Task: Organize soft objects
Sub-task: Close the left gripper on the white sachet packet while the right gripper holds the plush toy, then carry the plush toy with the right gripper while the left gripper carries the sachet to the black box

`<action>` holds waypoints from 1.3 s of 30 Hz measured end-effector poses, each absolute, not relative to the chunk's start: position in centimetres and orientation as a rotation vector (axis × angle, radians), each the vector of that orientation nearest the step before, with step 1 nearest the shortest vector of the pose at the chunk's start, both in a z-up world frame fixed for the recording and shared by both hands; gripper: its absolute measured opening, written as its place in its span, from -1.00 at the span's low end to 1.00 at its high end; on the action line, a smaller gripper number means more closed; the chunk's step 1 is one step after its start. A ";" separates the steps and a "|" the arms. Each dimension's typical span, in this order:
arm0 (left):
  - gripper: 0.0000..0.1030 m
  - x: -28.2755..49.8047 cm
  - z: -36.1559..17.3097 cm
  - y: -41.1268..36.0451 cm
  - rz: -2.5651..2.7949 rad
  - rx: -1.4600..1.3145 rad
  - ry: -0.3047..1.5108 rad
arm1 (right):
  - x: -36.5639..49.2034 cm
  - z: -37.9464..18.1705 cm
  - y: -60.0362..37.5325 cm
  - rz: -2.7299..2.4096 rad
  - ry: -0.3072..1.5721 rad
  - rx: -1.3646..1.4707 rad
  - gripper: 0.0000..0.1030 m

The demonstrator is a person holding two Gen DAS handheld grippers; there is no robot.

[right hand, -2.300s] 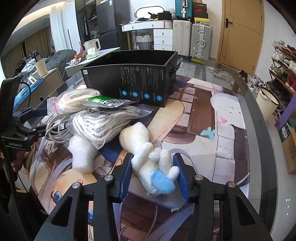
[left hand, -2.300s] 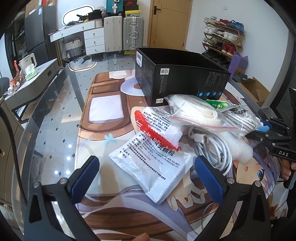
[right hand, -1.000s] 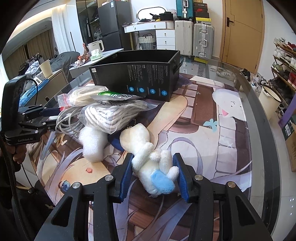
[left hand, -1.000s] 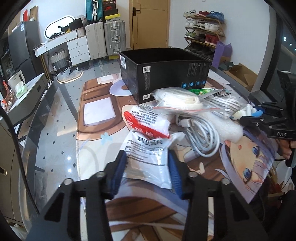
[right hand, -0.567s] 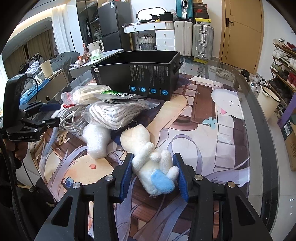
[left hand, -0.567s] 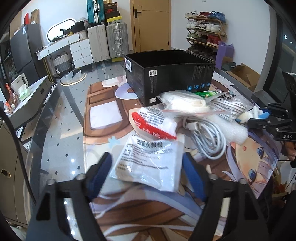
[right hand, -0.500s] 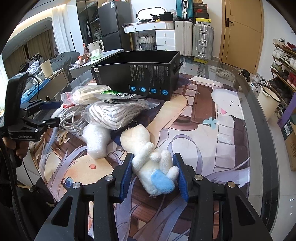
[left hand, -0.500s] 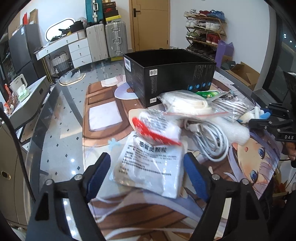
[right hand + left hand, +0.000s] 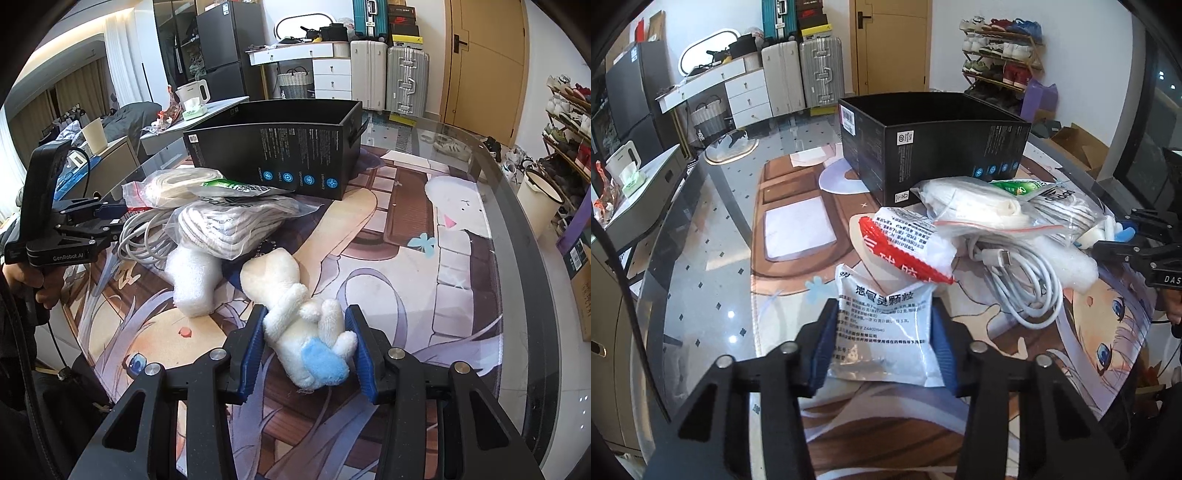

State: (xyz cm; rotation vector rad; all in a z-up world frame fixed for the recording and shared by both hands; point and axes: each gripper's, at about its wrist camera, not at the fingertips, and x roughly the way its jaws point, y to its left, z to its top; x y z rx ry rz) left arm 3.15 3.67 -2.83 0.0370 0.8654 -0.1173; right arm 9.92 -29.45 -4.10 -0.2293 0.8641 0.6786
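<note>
Jaws both clamped: left gripper (image 9: 882, 345) on crinkly white sachet (image 9: 882, 332), right gripper (image 9: 308, 349) on fluffy, prob. rabbit, plush toy (image 9: 295, 317).

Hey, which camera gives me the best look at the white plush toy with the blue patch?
The right wrist view. The white plush toy lies whole and close between the right gripper fingers, which pinch it. The left wrist view shows only a sliver of it at the far right, behind the bagged items.
</note>
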 end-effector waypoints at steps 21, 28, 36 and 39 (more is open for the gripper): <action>-0.21 -0.2 -0.2 5.0 -0.071 -0.026 0.775 | 8.3 -2.4 -30.6 0.683 0.799 -0.202 -0.21; -0.21 -0.1 0.5 4.8 -0.073 -0.034 0.756 | 7.4 -1.9 -32.4 0.658 0.771 -0.181 -0.26; -0.21 -0.2 2.0 4.7 -0.074 -0.052 0.713 | 6.6 0.4 -34.1 0.646 0.702 -0.138 -0.26; -0.21 0.0 2.6 4.5 -0.072 -0.060 0.692 | 6.6 1.3 -34.0 0.646 0.675 -0.130 -0.26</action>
